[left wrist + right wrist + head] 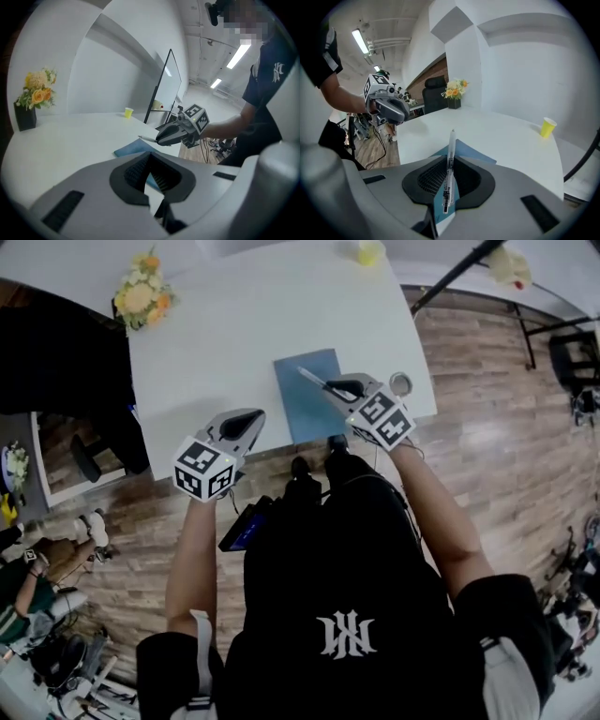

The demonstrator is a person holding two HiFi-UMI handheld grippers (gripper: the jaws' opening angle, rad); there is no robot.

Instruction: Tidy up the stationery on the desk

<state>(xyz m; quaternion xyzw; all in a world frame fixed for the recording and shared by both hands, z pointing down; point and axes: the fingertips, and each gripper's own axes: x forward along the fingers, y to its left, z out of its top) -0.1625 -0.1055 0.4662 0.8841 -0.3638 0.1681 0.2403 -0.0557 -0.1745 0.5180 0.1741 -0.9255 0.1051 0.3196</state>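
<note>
Tidying looked barely begun: your right gripper (pixel 342 388) pinched a pen (pixel 449 171) above the near-right blue notebook (pixel 305 413), while your left gripper (pixel 249 418) was closed on nothing.

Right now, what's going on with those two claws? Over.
Left claw shut, empty. Right claw shut on slim clear plastic pen, above flat blue notebook on white desk. Small yellow cup far off, not blocking.
</note>
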